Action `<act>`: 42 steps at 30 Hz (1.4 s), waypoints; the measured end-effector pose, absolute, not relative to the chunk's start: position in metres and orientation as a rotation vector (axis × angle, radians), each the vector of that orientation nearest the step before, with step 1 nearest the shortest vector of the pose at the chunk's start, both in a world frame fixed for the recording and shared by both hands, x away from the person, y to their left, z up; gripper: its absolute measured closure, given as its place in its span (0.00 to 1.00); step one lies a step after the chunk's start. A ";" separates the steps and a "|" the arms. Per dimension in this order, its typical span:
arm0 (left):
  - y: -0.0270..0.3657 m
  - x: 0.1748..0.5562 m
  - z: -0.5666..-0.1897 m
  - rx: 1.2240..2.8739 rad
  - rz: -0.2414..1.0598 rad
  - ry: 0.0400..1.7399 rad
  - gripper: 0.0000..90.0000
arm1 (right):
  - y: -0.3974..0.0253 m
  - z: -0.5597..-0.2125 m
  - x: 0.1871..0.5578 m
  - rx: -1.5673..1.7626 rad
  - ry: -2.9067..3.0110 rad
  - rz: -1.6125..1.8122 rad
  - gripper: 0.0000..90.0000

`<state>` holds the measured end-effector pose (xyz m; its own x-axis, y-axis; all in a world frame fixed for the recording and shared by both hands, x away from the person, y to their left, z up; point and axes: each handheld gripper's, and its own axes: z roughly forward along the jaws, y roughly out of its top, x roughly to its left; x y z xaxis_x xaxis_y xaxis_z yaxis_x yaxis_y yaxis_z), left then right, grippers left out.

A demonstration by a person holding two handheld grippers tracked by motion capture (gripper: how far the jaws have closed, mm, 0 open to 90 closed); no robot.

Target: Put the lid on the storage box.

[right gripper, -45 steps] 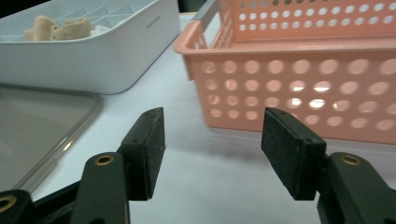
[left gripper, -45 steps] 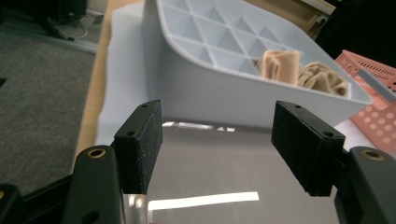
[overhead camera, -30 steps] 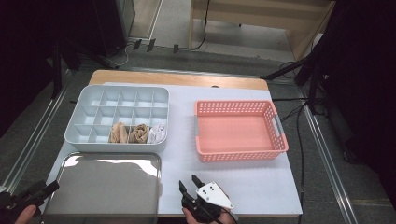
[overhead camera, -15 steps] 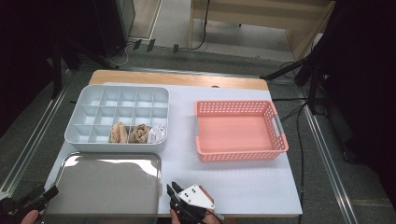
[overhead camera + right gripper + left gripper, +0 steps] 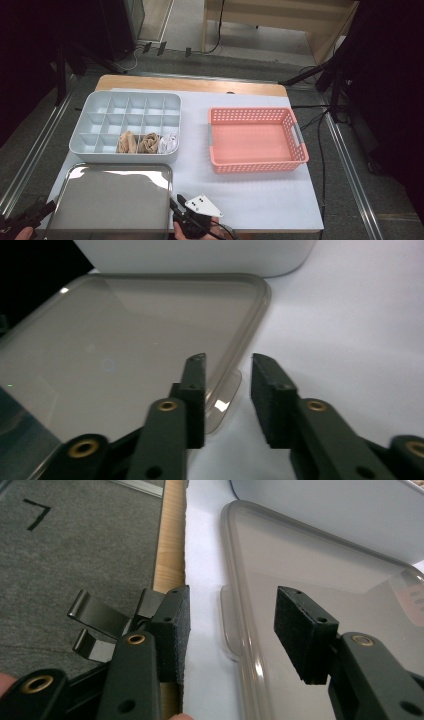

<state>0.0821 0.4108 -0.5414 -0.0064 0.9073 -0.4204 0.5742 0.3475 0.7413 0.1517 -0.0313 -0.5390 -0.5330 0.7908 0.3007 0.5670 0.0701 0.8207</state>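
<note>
A smoky see-through lid (image 5: 112, 200) lies flat at the table's front left. My left gripper (image 5: 45, 206) is at the lid's left edge. In the left gripper view it (image 5: 235, 630) is open, and its jaws straddle the lid's (image 5: 325, 580) rim and small side tab (image 5: 229, 625) without touching them. My right gripper (image 5: 176, 206) is at the lid's right edge. In the right gripper view it (image 5: 227, 370) is open over the lid's (image 5: 125, 350) tab (image 5: 226, 402), with a narrow gap between the pads.
Behind the lid stands a grey-blue compartment tray (image 5: 125, 100); three of its front cells hold rolled cloth items (image 5: 148, 142). To the right is an empty pink basket (image 5: 255, 142). The left gripper is close to the table's wooden left edge (image 5: 167, 540).
My right gripper has slid left along the front edge up to the lid's right side. The left gripper has barely shifted. The lid, tray and basket have not moved.
</note>
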 end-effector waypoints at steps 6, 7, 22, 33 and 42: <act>0.416 0.082 -0.542 1.310 0.399 1.690 0.61 | -0.021 -0.546 0.151 1.442 2.141 1.416 0.69; 0.415 0.083 -0.543 1.313 0.396 1.689 0.61 | -0.021 -0.546 0.151 1.454 2.136 1.419 0.68; 0.407 0.089 -0.544 1.318 0.357 1.682 0.65 | -0.023 -0.545 0.155 1.598 2.135 1.506 0.65; 0.408 0.089 -0.545 1.276 0.325 1.696 0.68 | -0.027 -0.545 0.159 1.863 2.039 1.568 0.72; 0.409 0.089 -0.546 1.255 0.311 1.702 0.69 | -0.030 -0.546 0.162 1.962 2.010 1.593 0.80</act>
